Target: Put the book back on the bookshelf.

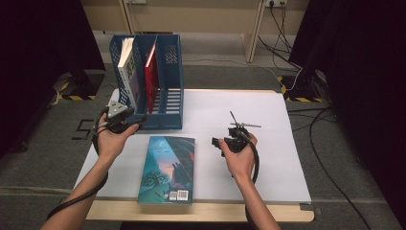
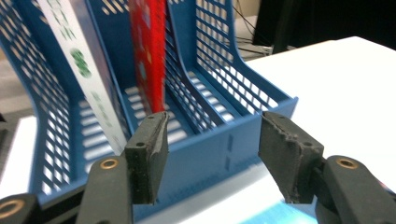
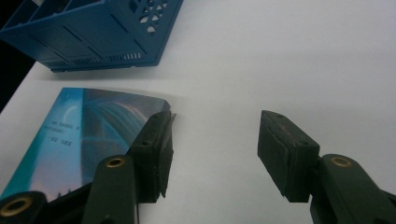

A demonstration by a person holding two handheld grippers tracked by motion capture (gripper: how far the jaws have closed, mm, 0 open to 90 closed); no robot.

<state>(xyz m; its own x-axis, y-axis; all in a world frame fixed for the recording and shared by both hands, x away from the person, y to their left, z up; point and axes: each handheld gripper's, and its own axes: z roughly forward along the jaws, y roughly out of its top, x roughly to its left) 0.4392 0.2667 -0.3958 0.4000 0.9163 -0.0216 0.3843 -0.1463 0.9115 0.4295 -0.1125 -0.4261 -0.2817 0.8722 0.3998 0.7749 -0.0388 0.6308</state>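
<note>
We hold both grippers, left (image 1: 125, 119) and right (image 1: 221, 142), released and empty; the book (image 1: 167, 168) lies near the table's (image 1: 268, 143) 6 o'clock edge, the rack (image 1: 163, 86) at 11, with free white surface at 3.

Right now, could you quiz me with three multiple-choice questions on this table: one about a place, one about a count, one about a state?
1. Where does the teal book lie?
A. flat on the white table
B. in the rack
C. on the floor

2. How many books stand in the blue file rack?
A. none
B. two
C. four

3. How do the right tongs stand?
A. shut on the book
B. open, holding nothing
C. shut on a pen

Answers: 1 A, it lies cover up in front of the rack. 2 B, a white book and a red book. 3 B, bare table shows between the pads.
</note>
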